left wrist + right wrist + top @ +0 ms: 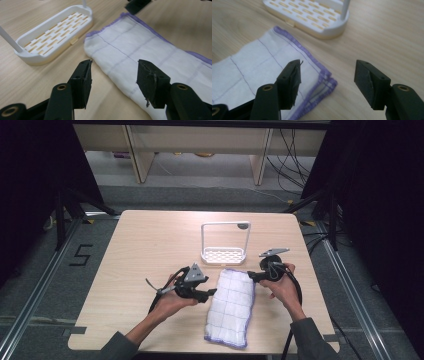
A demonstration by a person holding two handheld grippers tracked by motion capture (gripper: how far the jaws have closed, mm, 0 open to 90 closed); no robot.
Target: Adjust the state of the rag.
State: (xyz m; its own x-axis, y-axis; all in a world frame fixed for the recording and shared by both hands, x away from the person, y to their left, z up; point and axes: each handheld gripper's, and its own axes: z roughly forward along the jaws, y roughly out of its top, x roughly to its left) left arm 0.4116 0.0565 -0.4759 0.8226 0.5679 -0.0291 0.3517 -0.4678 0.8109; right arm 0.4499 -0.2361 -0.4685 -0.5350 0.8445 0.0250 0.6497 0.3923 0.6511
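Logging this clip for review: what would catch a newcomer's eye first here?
A folded white cloth with purple edging lies at the table's near middle. The left gripper and right gripper flank its far end, jaws open and holding nothing. Just beyond stands a white slotted rack with a tall handle.

Open jaws above folded cloth beside rack.

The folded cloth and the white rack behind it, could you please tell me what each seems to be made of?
The folded cloth looks like soft woven cotton, matte white with thin grid lines and a purple stitched hem. The white rack looks like moulded plastic, smooth and slightly glossy, with a slotted base and thin upright rods, possibly coated metal.
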